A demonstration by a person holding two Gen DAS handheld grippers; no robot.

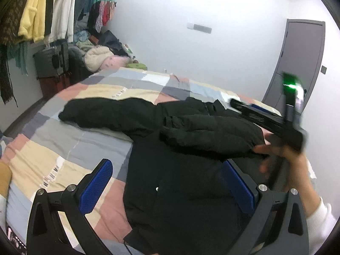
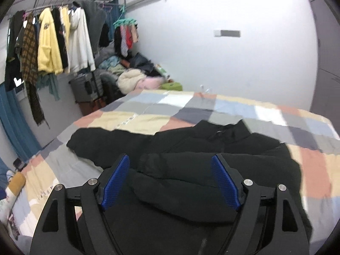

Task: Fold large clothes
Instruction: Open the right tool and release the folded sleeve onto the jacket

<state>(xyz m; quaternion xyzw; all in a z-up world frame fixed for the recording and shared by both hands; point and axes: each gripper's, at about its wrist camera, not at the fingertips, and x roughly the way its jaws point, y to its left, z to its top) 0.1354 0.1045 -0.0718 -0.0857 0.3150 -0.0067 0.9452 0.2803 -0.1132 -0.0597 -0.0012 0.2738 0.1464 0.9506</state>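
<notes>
We see a black jacket (image 2: pixel 191 170), a patchwork bedspread (image 2: pixel 148 110) in peach, cream, grey, pale blue and white, blue ridged pads (image 2: pixel 115 182) on black grippers, a yellow hoodie (image 2: pixel 48 42), white walls (image 2: pixel 212 63), a grey door (image 1: pixel 301 63).

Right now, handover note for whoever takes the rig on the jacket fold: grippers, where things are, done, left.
Left gripper: open, empty, above the jacket's body.
Right gripper: open, nothing between its pads, above the folded sleeve.
Black jacket: lies flat on the patchwork bedspread, collar at the far side.
Done: right sleeve is folded in across the chest.
Left: left sleeve is spread out sideways on the bed; fold it in, then probably fold the body over.
</notes>
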